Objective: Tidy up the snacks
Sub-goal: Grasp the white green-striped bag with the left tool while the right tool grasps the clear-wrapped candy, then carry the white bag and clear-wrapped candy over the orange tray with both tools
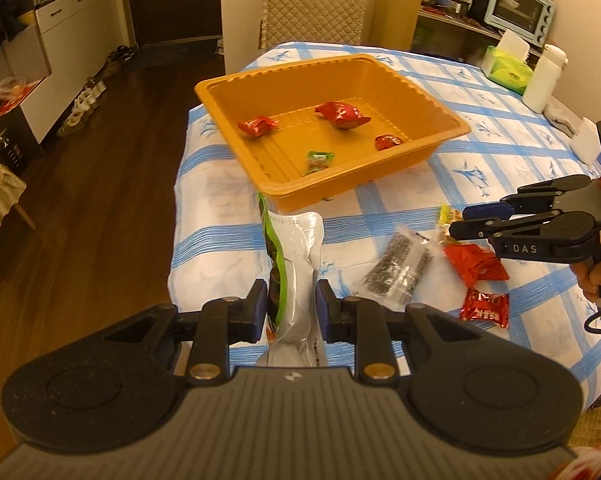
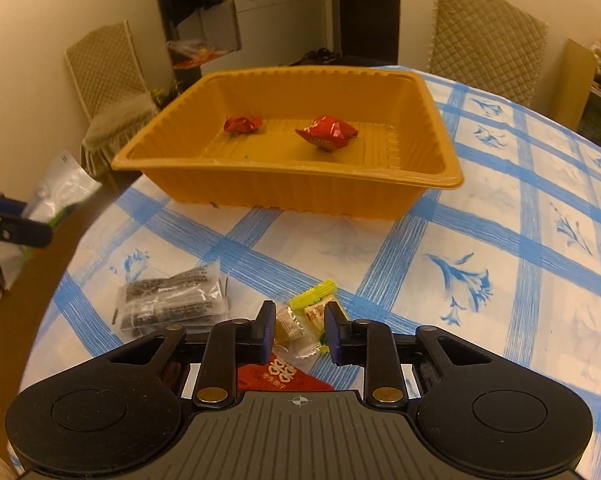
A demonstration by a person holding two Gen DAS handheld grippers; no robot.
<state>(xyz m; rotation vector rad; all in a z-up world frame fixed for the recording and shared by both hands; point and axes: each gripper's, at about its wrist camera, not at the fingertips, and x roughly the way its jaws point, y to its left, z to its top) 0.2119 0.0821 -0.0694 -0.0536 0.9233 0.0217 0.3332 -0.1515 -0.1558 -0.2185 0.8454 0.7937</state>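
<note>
Currently, the left gripper point(image 1: 291, 308) is pinching a white-and-green pouch point(image 1: 296, 272), holding it upright above the table's point(image 2: 500, 208) near-left edge. Right of it, the right gripper point(image 2: 296, 330) is straddling a clear-wrapped candy point(image 2: 290, 326); whether the pads are pressing cannot be told. Farther back, the orange tray point(image 1: 440, 112) is holding four snacks.

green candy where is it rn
In the left wrist view the green candy lies inside the orange tray, on its floor near the front wall, with red wrapped snacks behind it, the nearest to its right.
</note>
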